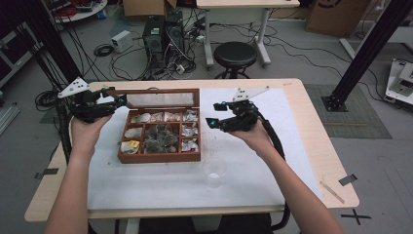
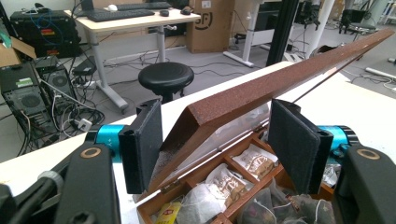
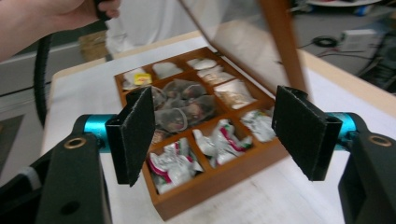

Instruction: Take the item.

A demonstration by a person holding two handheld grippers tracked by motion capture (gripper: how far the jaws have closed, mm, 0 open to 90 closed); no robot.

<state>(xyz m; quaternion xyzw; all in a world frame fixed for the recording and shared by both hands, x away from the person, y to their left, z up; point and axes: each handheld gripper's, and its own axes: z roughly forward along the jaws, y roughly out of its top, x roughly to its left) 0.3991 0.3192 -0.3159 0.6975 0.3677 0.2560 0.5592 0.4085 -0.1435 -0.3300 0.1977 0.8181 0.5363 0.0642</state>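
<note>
The raised lid (image 2: 261, 93) of the wooden tea box (image 1: 160, 157) is bracketed, contact unclear, by the left gripper (image 2: 217, 149), while the right gripper (image 3: 212, 135) is held spread, empty, just beside the box.

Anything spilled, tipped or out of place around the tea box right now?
Nothing stands out. The wooden tea box sits square on the white mat, its lid raised with the left tool at its corner, and the sachets lie inside their compartments. The clear cup stands upright in front of the box.

The left tongs (image 2: 215, 144) straddle the raised wooden lid (image 2: 280, 84) above tea bags (image 2: 224, 184).
</note>
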